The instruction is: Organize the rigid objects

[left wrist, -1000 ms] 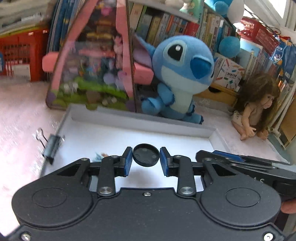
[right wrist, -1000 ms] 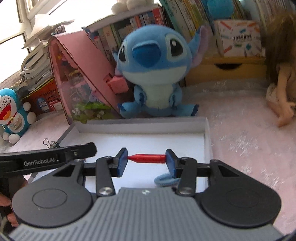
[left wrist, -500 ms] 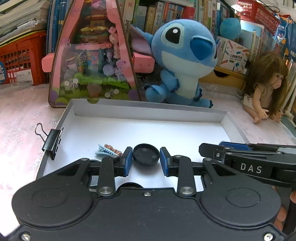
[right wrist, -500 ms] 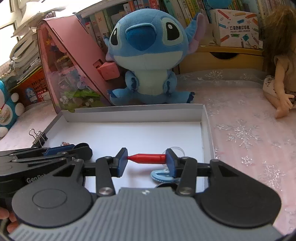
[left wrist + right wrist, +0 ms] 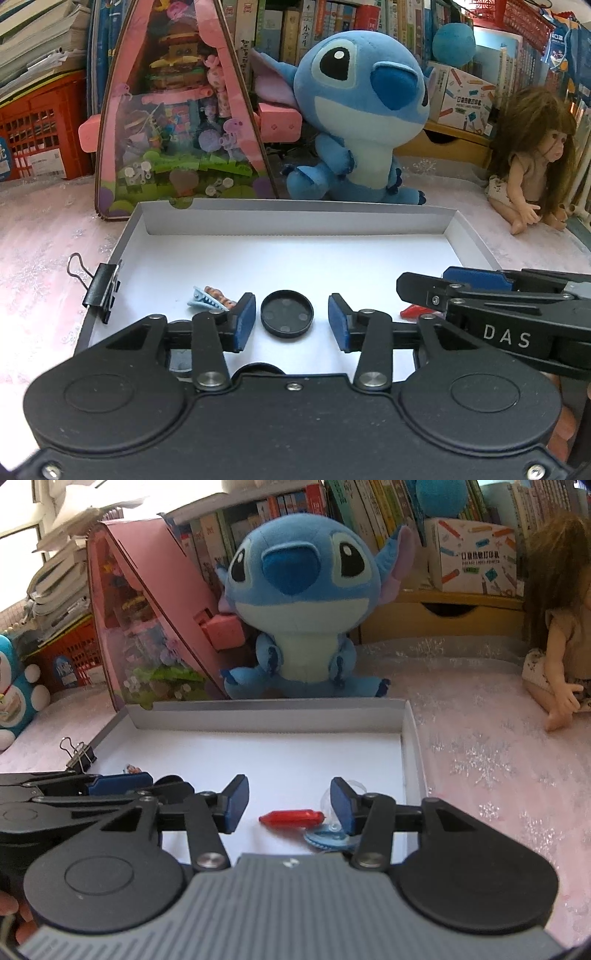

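Now: shallow white cardboard tray (image 5: 469,236) ahead of both tools. Round black plastic cap (image 5: 287,314) flat between left gripper (image 5: 291,317) pads, freed, jaws opening; clamped earlier. Slim red glossy cylinder (image 5: 291,818) beneath right gripper (image 5: 290,805), likewise released, jaws widening, right pad just beside.

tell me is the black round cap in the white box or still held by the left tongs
In the box. The black cap lies flat on the white box floor, with a gap to each side as the left tongs open.
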`<state>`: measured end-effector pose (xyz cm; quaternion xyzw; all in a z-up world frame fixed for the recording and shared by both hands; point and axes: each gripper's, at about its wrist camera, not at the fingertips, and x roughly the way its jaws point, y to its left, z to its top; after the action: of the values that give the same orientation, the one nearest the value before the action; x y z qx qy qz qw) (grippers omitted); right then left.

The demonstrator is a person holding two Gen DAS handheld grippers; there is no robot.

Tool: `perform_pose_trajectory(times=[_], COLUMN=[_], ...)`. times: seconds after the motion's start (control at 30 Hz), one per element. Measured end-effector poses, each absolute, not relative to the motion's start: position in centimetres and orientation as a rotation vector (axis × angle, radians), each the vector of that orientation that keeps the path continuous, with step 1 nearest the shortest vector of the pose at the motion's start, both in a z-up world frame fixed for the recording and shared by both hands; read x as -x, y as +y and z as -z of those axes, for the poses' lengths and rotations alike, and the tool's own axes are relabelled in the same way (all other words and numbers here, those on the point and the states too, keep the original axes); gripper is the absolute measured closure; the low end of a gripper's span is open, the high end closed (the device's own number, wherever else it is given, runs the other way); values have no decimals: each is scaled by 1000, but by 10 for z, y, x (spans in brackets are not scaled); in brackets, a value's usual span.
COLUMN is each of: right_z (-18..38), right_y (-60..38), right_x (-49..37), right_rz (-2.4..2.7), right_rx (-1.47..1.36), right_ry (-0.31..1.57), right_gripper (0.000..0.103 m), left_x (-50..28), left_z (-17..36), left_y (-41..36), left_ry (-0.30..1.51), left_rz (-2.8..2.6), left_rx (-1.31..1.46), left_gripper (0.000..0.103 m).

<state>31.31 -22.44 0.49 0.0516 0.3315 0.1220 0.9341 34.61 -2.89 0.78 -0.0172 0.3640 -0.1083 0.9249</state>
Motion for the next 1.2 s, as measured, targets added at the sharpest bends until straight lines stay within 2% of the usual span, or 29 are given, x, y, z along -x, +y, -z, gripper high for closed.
perform_pose_trajectory(times=[0.47,0.73,1.2], right_z=[-8,-12,-28], right_y=[-229,-240,-249], right_x=[-309,-304,-270], right_rz=[-218,-220,-205], right_rx=[-81,-130,-135], right_ry=[564,524,541], right_gripper=[33,23,22], left_x=[-342,-333,-287], left_z=[-9,-13,-36], left_y=[-28,-30,-40], left_ry=[745,706,640], left_rz=[178,170,154], left_rx=[68,50,10], left_gripper=[48,30,25])
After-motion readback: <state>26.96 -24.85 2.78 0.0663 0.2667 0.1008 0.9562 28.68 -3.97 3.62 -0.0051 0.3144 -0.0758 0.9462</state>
